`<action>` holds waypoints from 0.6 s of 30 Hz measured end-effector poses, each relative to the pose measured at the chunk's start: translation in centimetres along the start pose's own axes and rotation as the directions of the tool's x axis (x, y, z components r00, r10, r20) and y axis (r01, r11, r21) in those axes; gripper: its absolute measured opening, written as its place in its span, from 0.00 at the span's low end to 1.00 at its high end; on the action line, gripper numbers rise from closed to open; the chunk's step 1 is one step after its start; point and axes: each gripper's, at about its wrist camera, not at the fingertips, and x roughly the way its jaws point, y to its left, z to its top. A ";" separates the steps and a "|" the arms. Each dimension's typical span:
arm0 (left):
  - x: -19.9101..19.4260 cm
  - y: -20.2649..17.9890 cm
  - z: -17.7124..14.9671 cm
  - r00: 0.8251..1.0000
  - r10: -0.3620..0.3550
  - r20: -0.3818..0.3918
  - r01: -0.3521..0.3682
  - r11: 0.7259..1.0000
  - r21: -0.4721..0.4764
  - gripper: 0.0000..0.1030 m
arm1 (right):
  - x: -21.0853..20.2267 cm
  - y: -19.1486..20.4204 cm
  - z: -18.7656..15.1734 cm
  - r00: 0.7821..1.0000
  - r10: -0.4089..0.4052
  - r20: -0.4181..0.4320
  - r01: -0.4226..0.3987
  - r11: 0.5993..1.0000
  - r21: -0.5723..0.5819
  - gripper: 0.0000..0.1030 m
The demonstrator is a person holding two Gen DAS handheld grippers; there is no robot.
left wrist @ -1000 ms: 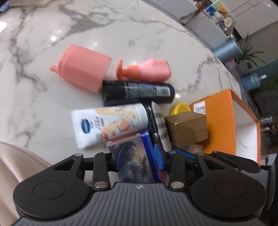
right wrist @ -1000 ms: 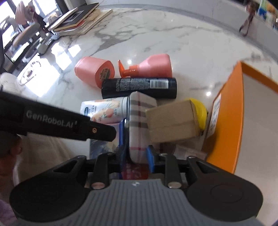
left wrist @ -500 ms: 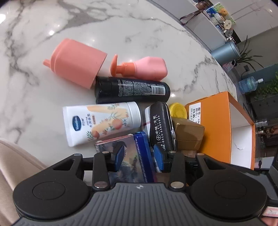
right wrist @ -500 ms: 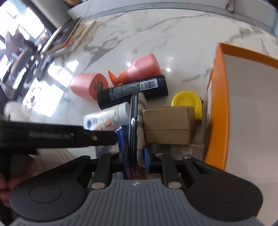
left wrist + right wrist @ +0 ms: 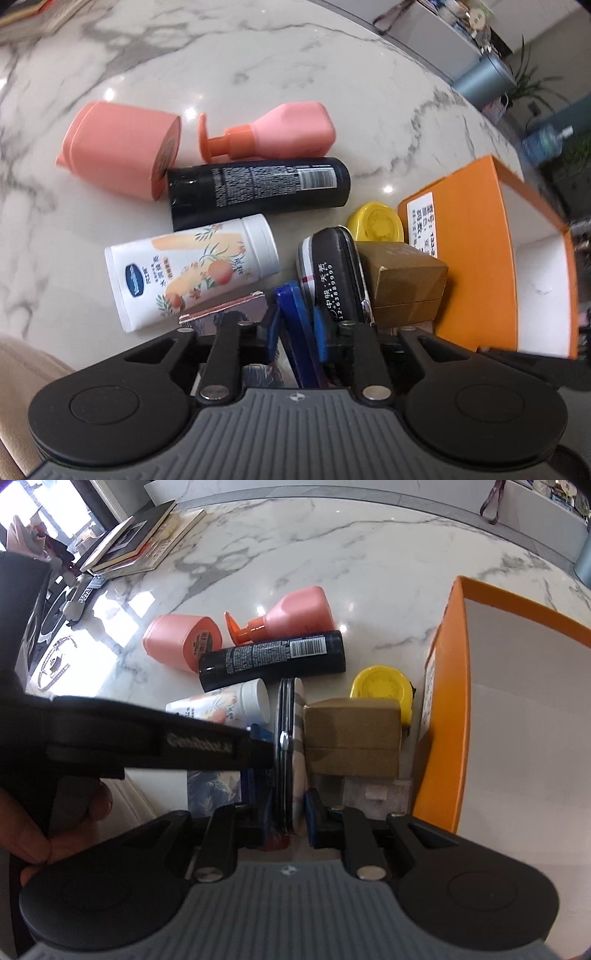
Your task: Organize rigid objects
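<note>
The left gripper (image 5: 297,328) is clenching its blue fingers (image 5: 272,332) on the edge of a flat blue case (image 5: 291,314) standing on edge at about 6 o'clock in the left wrist view; the jaws have just been closing onto it. The right gripper (image 5: 286,812) is grasping a zippered pouch (image 5: 290,738), black on one side and plaid on the other, held upright on its narrow edge, probably so it can slide out from between its neighbours. The pouch is pressing against a brown cardboard box (image 5: 352,734) at 3 o'clock of it, with a yellow lid (image 5: 380,686) beyond. At 12 o'clock a black spray can (image 5: 273,657), a pink pump bottle (image 5: 291,616), a pink cup (image 5: 181,642) and a lotion tube (image 5: 192,266) are lying flat on the marble counter (image 5: 369,554). The orange box (image 5: 439,709) at 3 o'clock is sitting open, likely the destination.
</note>
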 end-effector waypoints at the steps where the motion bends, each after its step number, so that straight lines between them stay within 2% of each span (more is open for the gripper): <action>1: 0.1 -0.1 0.0 1.000 0.000 -0.005 0.000 1.000 0.006 0.21 | 0.1 0.0 0.0 1.000 -0.003 0.007 0.003 1.000 -0.008 0.17; 3: 0.4 -0.1 -0.1 1.000 -0.004 -0.013 0.004 1.000 0.012 0.17 | 0.3 0.1 0.3 1.000 -0.013 0.022 0.014 1.000 -0.024 0.18; 10: 0.2 0.3 0.1 1.000 -0.023 -0.018 0.023 1.000 0.010 0.16 | 1.0 0.1 0.4 0.999 -0.001 0.049 0.003 0.999 -0.041 0.18; 18: -3.9 0.3 -0.4 0.996 -0.048 0.071 0.047 0.999 0.022 0.14 | -1.9 -1.3 0.0 0.990 0.046 0.132 -0.053 0.997 0.048 0.15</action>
